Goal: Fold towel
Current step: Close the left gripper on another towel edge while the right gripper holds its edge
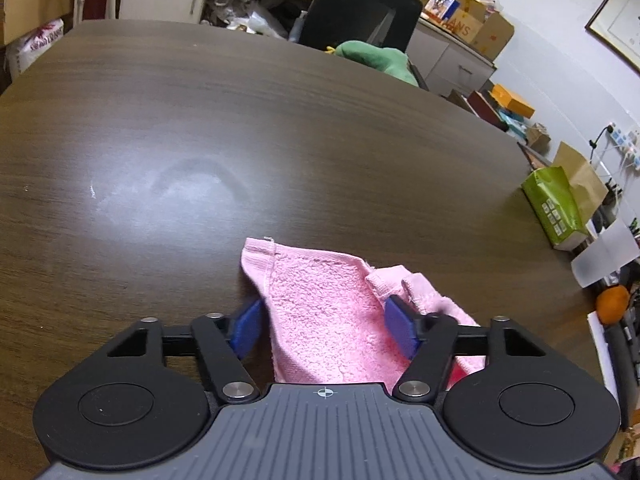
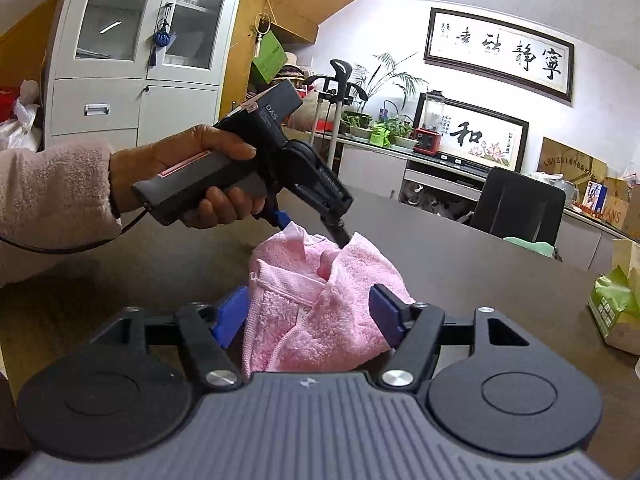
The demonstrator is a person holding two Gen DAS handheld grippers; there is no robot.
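Note:
A pink terry towel [image 1: 320, 304] lies bunched on the dark wooden table [image 1: 240, 140]. In the left wrist view my left gripper [image 1: 324, 324] has its blue pads [image 1: 400, 330] against both sides of a towel fold, shut on it. The right wrist view shows that same left gripper [image 2: 316, 232], held by a hand in a fluffy pink sleeve, pinching the raised top of the towel [image 2: 320, 312]. My right gripper [image 2: 308, 316] stands open around the towel's near end, its blue pads [image 2: 230, 318] beside the cloth and not squeezing it.
A black chair [image 1: 360, 4] with a green cushion [image 1: 376, 58] stands at the table's far edge. A green paper bag [image 2: 616, 304] sits at the table's right side. Cabinets, boxes and framed calligraphy line the walls.

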